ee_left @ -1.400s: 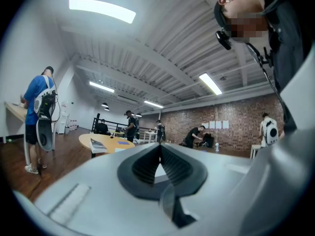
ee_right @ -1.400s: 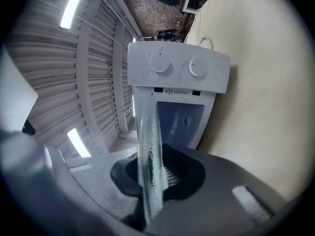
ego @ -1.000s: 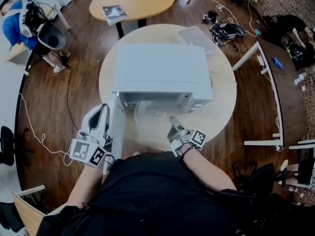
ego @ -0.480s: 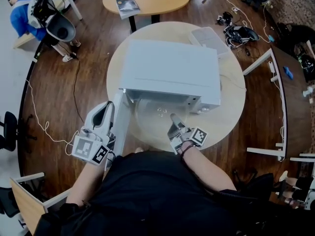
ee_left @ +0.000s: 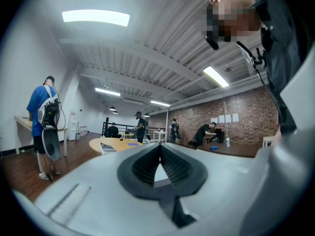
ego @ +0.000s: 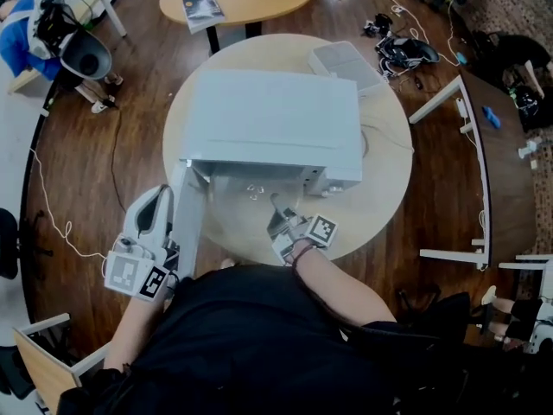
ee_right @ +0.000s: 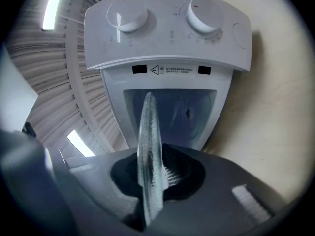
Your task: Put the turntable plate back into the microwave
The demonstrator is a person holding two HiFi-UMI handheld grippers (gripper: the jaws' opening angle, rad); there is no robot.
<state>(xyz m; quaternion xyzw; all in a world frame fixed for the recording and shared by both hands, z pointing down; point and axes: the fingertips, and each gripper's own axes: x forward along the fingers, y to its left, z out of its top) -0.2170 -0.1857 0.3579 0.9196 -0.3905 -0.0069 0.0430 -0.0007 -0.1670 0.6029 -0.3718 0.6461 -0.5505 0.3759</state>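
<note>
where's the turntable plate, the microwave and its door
turntable plate (ee_right: 148, 141), right gripper view, glass edge
microwave (ego: 272, 115), head view, top panel
microwave door (ego: 187, 223), head view, upper edge of the open door

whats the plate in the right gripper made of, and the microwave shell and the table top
Clear round turntable plate: likely glass, glossy; see-through, glinting rim. White box-shaped microwave: smooth matt casing, painted metal or plastic, can't tell. Pale round table: probably wood or laminate, satin.

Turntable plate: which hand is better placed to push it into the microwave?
Right. The right gripper is shut on the turntable plate, edge-on, facing the open microwave. The left gripper is shut and empty, off beside the door, looking across the room.
</note>
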